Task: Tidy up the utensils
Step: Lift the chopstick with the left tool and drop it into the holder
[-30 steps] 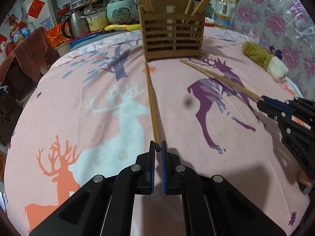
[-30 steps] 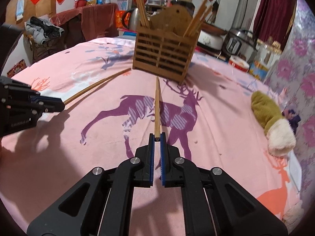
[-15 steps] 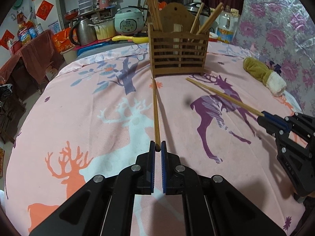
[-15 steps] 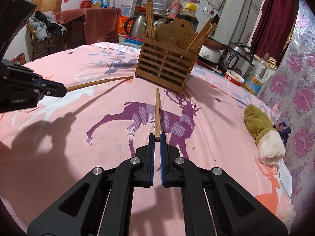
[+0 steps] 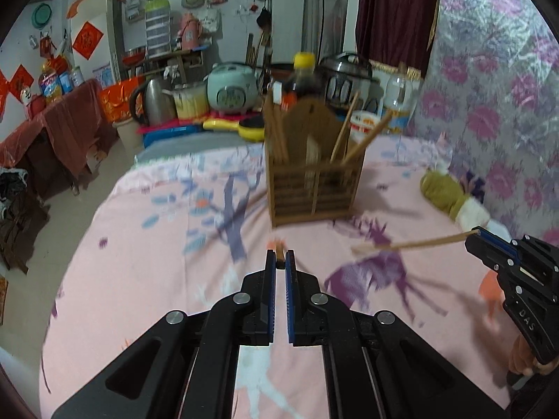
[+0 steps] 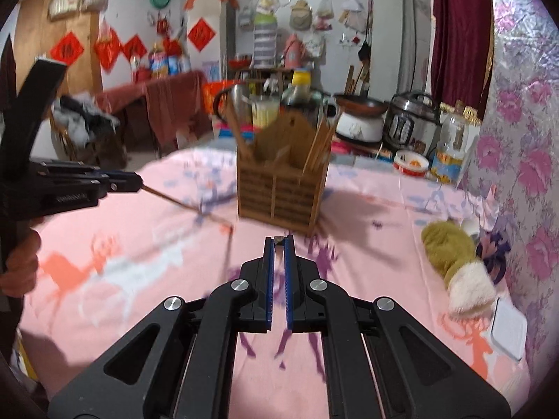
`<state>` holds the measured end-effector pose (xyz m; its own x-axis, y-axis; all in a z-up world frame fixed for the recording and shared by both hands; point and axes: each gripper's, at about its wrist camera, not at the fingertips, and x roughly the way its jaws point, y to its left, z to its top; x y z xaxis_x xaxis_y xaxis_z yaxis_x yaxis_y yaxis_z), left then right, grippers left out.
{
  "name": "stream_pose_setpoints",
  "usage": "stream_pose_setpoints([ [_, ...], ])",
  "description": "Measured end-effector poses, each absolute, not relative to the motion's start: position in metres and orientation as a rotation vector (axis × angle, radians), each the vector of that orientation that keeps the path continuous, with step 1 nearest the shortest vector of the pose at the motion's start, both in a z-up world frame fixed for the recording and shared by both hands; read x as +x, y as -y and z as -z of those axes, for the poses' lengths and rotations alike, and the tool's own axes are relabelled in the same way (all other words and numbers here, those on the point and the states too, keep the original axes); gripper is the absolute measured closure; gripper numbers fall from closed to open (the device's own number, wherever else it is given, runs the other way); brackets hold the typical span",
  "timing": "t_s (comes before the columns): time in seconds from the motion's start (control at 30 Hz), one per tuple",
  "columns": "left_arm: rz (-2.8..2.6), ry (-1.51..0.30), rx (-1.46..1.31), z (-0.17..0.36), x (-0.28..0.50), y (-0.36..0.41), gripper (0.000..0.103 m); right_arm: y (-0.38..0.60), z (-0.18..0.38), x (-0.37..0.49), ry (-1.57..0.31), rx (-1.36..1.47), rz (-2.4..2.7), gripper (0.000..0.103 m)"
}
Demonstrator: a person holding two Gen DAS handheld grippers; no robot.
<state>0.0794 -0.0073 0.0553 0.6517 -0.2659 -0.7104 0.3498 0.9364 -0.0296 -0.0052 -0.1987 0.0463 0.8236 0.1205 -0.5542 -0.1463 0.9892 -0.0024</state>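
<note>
A brown wooden slatted holder (image 5: pixel 314 181) with several chopsticks upright in it stands on the pink deer-print cloth; it also shows in the right wrist view (image 6: pixel 283 188). My left gripper (image 5: pixel 279 262) is shut on a chopstick seen end-on (image 5: pixel 279 246), lifted above the cloth. In the right wrist view that chopstick (image 6: pixel 185 206) slopes down from the left gripper (image 6: pixel 138 181). My right gripper (image 6: pixel 278 241) is shut on a second chopstick, seen end-on. From the left wrist view this chopstick (image 5: pixel 412 242) sticks out of the right gripper (image 5: pixel 477 235).
An olive and white soft toy (image 6: pixel 454 262) lies on the cloth at the right. A white flat box (image 6: pixel 508 328) sits at the right edge. Rice cookers (image 5: pixel 232 90), a kettle (image 5: pixel 153 101) and bottles crowd behind the holder.
Both grippers have lifted their chopsticks off the cloth and tilted up. The chopsticks now point forward, seen end-on, and the holder sits farther off.
</note>
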Motion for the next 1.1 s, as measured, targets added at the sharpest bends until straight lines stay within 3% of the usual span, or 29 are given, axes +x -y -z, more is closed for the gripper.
stream_pose_setpoints([
  [0.5,0.371,-0.669,0.119,-0.151,0.132,0.062,0.098,0.207,-0.116,0.047,-0.470,0.020,-0.130,0.097],
  [0.73,0.309,-0.483,0.083,-0.210,0.166,0.083,0.097,0.213,-0.162,0.089,-0.329,0.089,-0.110,0.097],
  [0.87,0.291,-0.448,0.057,-0.197,0.191,0.093,0.097,0.207,-0.160,0.114,-0.293,0.085,-0.083,0.097],
  [1.1,0.286,-0.561,-0.049,-0.129,0.231,0.079,0.098,0.216,-0.108,0.156,-0.380,0.146,-0.058,0.097],
])
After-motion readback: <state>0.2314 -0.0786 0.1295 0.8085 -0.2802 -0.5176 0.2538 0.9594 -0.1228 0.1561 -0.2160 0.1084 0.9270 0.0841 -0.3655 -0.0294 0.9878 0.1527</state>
